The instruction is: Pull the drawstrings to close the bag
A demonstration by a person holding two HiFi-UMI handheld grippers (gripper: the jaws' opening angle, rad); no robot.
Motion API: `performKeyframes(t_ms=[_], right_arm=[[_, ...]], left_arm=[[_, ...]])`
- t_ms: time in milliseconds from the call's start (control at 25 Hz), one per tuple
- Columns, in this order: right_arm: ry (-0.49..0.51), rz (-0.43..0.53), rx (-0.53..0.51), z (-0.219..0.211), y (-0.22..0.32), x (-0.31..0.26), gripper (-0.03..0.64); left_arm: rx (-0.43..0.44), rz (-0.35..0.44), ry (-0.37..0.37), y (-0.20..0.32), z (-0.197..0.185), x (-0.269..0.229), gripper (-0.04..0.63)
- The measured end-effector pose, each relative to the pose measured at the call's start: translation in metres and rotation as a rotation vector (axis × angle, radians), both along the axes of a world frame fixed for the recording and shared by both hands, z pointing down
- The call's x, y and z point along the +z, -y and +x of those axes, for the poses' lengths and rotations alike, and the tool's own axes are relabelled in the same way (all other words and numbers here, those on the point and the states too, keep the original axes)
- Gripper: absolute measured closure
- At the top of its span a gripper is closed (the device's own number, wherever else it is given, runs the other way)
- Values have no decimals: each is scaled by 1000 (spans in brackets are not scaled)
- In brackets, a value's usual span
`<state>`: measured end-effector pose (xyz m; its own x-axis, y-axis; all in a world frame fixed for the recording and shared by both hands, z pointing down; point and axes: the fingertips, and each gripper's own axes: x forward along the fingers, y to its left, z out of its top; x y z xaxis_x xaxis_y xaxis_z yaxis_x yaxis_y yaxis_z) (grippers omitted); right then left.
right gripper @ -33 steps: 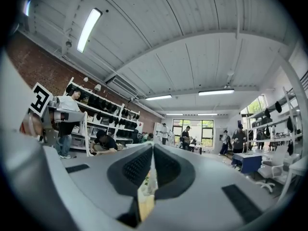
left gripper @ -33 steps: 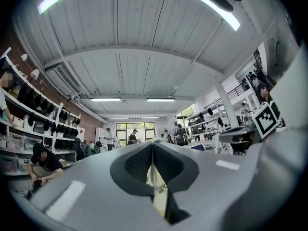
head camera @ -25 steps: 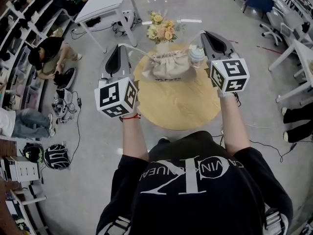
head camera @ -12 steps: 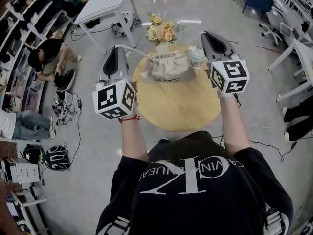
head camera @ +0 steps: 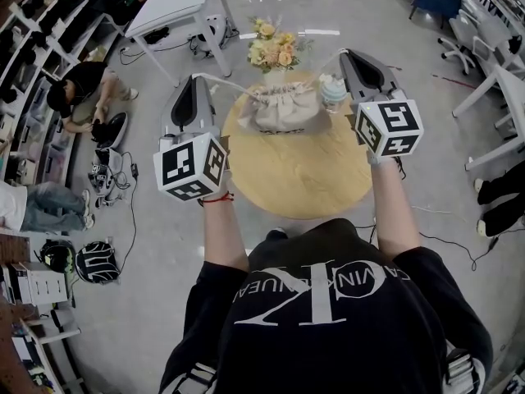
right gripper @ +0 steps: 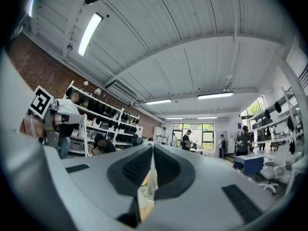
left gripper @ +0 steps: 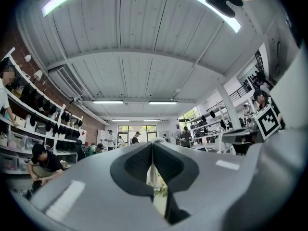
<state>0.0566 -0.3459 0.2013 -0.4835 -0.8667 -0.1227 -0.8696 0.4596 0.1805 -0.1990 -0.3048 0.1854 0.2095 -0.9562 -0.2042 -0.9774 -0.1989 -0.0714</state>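
A beige drawstring bag [head camera: 283, 109] sits gathered at its top on the far part of a round wooden table [head camera: 295, 175]. My left gripper [head camera: 197, 78] is held up to the bag's left, shut on the left drawstring [head camera: 228, 86], which runs taut from its tip to the bag's mouth. My right gripper [head camera: 348, 53] is up at the bag's right, shut on the right drawstring [head camera: 326, 62]. In the left gripper view the jaws [left gripper: 152, 146] meet with a pale cord [left gripper: 151, 176] below them. The right gripper view shows the same: closed jaws [right gripper: 153, 148] and a cord [right gripper: 152, 179].
A vase of yellow and cream flowers [head camera: 271, 48] stands behind the bag. A clear lidded cup [head camera: 332, 93] is at the bag's right, close under my right gripper. A white table [head camera: 176, 2] stands beyond, and people sit on the floor at left [head camera: 82, 93].
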Motion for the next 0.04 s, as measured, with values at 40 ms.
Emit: performKeyframes(t_ms=[40], right_arm=[[1,1,-1,0,1,0,598]], left_arm=[[-2,1,0,1,-1,0,580]])
